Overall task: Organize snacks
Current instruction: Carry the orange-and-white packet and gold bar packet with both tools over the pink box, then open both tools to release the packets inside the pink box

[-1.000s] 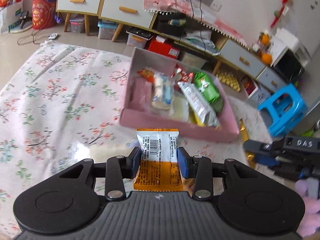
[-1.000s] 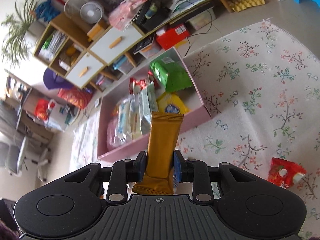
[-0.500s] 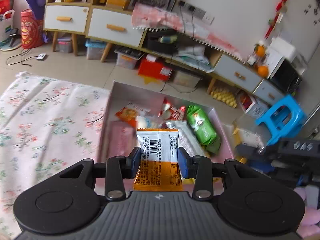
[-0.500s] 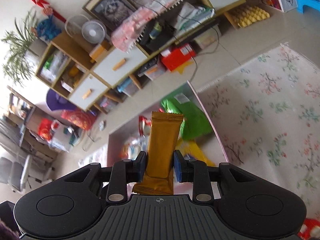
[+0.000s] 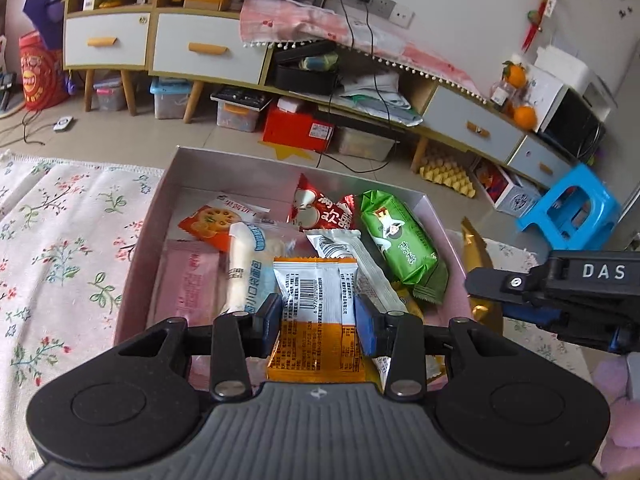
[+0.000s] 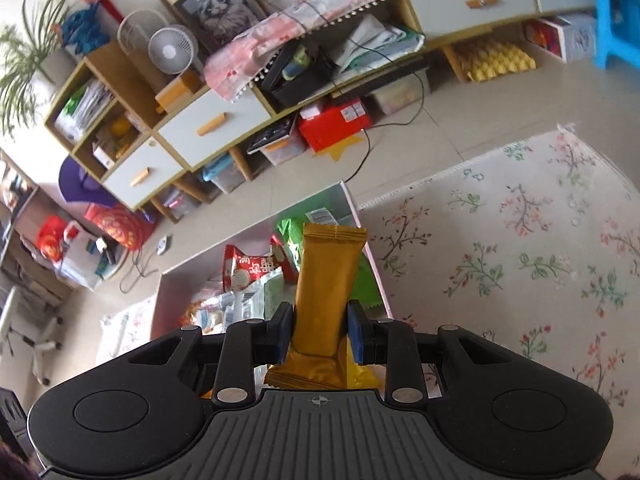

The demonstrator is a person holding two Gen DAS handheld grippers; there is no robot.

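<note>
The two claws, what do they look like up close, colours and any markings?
Each claw, left and right, has a ribbed grey centre plate with a small crosshair mark, matte black rounded wings with circular recesses, black linkage bars with silver rivets, and blue pads. In the left wrist view, the right claw's side reads "DAS" in white.

The orange-and-white packet (image 5: pixel 315 312) hides its lower end behind the left gripper (image 5: pixel 316 320) body. In the pink box (image 5: pixel 140 248), overlapping wrappers cover one another and the near wall is hidden. The gold bar's (image 6: pixel 326 292) print is unreadable. The blue stool (image 6: pixel 616 8) is cut off by the frame's edge.
</note>
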